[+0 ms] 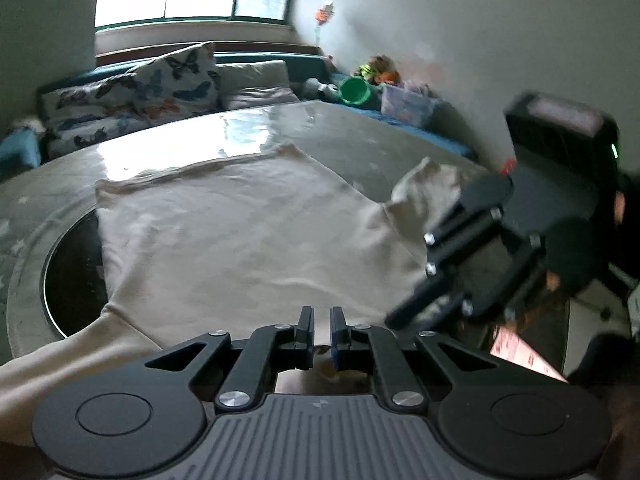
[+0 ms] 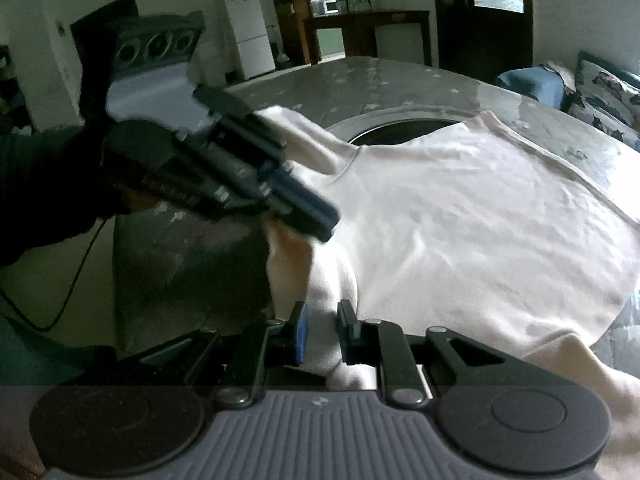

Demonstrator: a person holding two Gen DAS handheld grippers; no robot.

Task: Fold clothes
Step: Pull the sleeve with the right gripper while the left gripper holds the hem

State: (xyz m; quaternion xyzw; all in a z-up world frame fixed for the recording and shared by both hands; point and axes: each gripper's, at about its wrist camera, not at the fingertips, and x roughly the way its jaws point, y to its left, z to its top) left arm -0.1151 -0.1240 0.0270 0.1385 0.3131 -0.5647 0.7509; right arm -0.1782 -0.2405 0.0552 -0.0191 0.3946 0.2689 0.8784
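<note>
A cream T-shirt (image 1: 248, 232) (image 2: 460, 220) lies spread flat on a round table (image 1: 360, 136) (image 2: 400, 80) with a grey star-patterned cover. My left gripper (image 1: 322, 318) is shut on the shirt's near edge, with cloth pinched in the narrow gap between its fingers. In the right wrist view the left gripper (image 2: 326, 224) comes in from the left, its tips at a bunched fold of the shirt. My right gripper (image 2: 323, 330) is shut on a fold of the same shirt. From the left wrist view the right gripper (image 1: 400, 316) reaches down at the shirt's right side, beside a raised sleeve (image 1: 424, 184).
A dark round disc (image 1: 72, 276) (image 2: 400, 130) in the table is partly covered by the shirt. Butterfly pillows (image 1: 160, 80), a green bucket (image 1: 354, 90) and a plastic box (image 1: 404, 106) sit on a bench behind. A white fridge (image 2: 250, 32) and a wooden desk (image 2: 360, 28) stand across the room.
</note>
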